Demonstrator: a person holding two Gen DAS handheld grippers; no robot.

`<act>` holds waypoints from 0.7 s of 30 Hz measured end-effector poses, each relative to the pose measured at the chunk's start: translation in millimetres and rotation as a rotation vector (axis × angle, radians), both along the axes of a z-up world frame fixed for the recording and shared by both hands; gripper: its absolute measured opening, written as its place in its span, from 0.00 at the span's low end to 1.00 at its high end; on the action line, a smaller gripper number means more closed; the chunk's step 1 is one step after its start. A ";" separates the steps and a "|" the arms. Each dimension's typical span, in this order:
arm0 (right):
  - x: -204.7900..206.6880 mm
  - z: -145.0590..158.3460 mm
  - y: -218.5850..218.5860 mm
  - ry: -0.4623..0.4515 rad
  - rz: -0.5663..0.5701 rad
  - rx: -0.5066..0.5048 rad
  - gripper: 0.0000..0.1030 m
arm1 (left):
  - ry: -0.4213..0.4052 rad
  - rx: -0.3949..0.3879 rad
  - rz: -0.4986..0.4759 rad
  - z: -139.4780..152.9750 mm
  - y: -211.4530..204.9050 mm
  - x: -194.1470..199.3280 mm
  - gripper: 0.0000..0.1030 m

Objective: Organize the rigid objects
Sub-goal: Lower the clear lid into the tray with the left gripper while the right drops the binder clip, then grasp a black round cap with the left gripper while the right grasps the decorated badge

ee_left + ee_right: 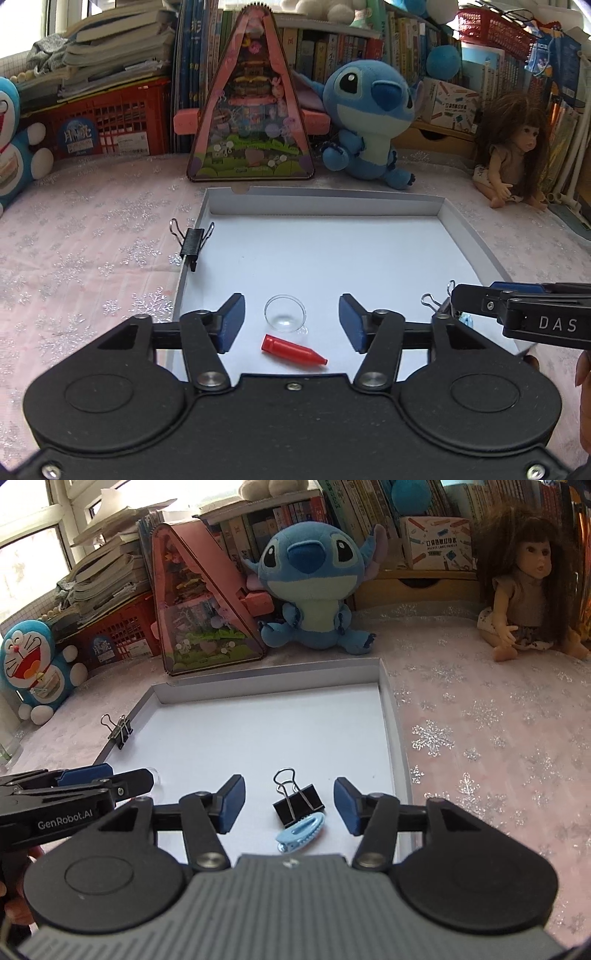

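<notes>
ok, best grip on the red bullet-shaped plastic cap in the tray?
Grip the red bullet-shaped plastic cap across its thicker round end, coming from above. It lies flat, tip pointing right, so its sides are clear; the small clear glass dish sits just behind.

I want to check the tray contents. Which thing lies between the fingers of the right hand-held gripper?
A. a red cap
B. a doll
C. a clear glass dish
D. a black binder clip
D: the black binder clip lies between the open right hand-held gripper fingers, untouched.
</notes>
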State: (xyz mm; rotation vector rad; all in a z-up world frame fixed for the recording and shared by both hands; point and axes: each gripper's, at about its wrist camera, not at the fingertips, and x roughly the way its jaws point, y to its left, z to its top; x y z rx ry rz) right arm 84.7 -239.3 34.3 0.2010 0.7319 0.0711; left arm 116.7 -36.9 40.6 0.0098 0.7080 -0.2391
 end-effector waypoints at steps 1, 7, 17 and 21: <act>-5.7 1.9 0.8 -0.018 0.007 -0.010 0.68 | -0.016 -0.002 -0.004 1.9 1.0 -6.7 0.56; -39.9 8.3 12.3 -0.119 0.034 -0.092 0.71 | -0.085 -0.011 -0.042 9.5 4.5 -43.2 0.56; -85.0 1.5 23.6 -0.198 0.046 -0.178 0.71 | -0.125 -0.003 -0.054 -2.4 12.4 -93.7 0.57; -94.5 -6.4 22.5 -0.205 0.038 -0.186 0.71 | -0.118 -0.037 -0.047 -12.1 23.7 -104.3 0.56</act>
